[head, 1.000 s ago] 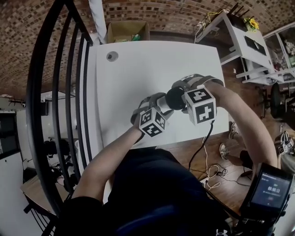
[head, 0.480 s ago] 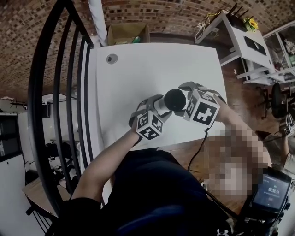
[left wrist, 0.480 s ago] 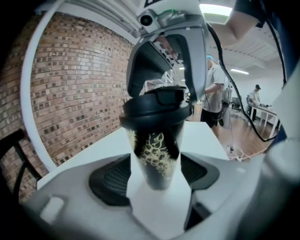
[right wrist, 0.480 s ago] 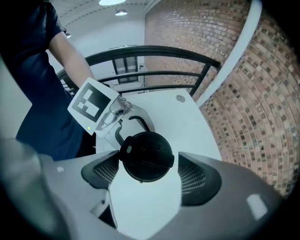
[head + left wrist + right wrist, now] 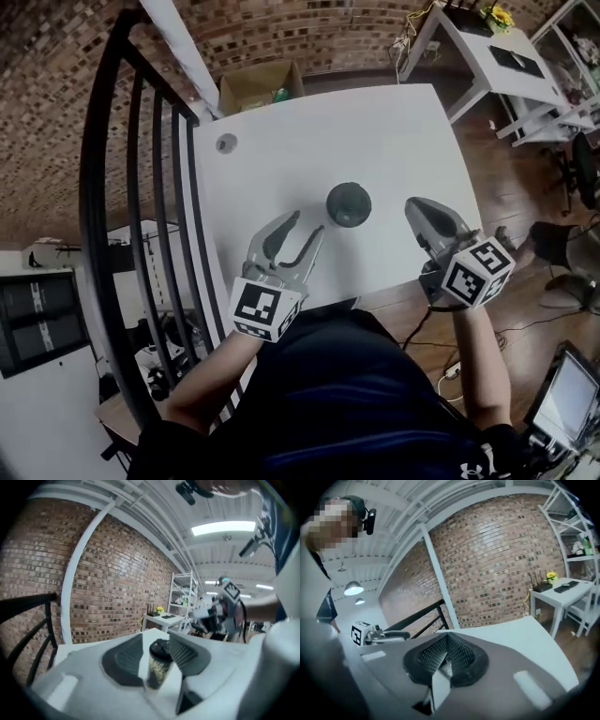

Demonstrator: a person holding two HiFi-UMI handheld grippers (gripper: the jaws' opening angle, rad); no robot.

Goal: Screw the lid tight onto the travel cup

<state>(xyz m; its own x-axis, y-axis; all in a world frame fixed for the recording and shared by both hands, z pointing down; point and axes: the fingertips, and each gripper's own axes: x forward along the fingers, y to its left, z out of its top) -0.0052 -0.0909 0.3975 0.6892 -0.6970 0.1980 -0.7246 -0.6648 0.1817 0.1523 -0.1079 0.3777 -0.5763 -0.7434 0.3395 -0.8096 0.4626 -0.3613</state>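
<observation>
The travel cup [image 5: 349,203] stands upright on the white table [image 5: 375,131] with its black lid on and nothing touching it. My left gripper [image 5: 307,225] hangs just left of the cup and nearer to me, apart from it. Its jaws have just been closing but still stand apart and grip nothing. In the left gripper view the cup [image 5: 158,665] shows beyond the left gripper [image 5: 155,639], lined up with the gap. My right gripper [image 5: 414,204] is off to the cup's right, shut and empty. The right gripper [image 5: 446,641] has its pads together in its own view.
A cardboard box [image 5: 260,84] sits past the table's far edge. A black railing [image 5: 141,187] runs along the table's left side. A round grommet [image 5: 225,142] is set in the far left corner. A white side table [image 5: 487,56] stands at the back right.
Both grippers have let go of the cup and drawn back toward me and upward. The cup now stands alone. The right jaws have shut and the left have narrowed.
</observation>
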